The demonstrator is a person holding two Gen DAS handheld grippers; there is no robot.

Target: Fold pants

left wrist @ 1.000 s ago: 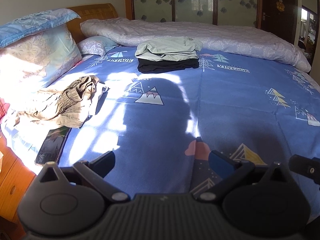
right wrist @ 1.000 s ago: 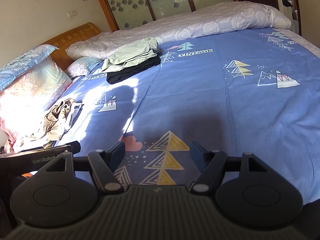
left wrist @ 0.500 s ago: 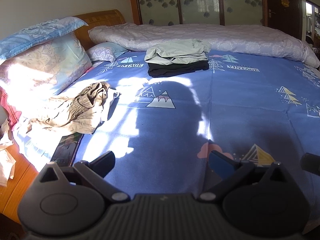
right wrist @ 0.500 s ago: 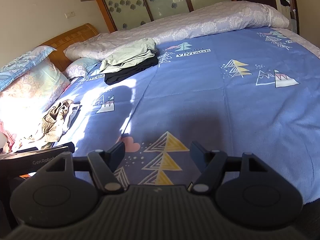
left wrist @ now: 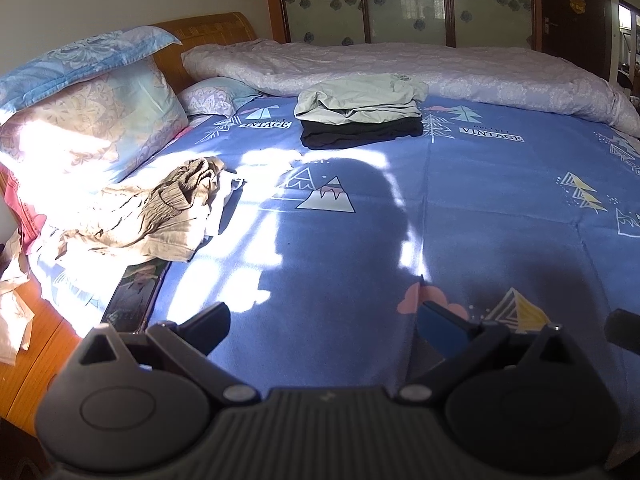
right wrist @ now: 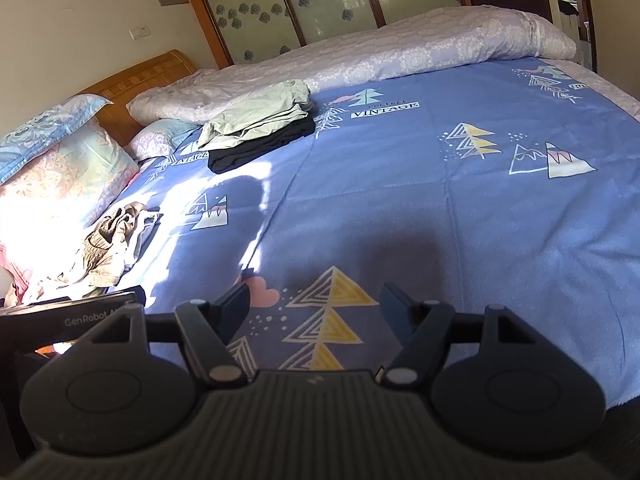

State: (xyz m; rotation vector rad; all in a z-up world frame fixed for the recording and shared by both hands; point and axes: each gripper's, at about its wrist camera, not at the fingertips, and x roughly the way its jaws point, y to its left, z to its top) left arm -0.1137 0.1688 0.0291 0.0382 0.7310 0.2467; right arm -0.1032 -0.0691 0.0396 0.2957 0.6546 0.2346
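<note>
Beige crumpled cotton pants (left wrist: 152,216) lie in a sunlit heap on the blue printed bedsheet (left wrist: 480,216), well ahead and left of the left gripper (left wrist: 324,320), whose fingers (left wrist: 208,322) stand spread apart, empty, above bare sheet. The right gripper (right wrist: 314,306) is likewise wide and empty, the pants (right wrist: 106,250) far off its left finger (right wrist: 234,308). Straight beyond both fingertips, a folded pale-green garment (left wrist: 360,96) sits atop a folded black garment (left wrist: 360,134).

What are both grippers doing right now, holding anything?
Left gripper: jaws open, nothing between them, over the blue sheet.
Right gripper: jaws open, holding nothing, also above the sheet.
</note>
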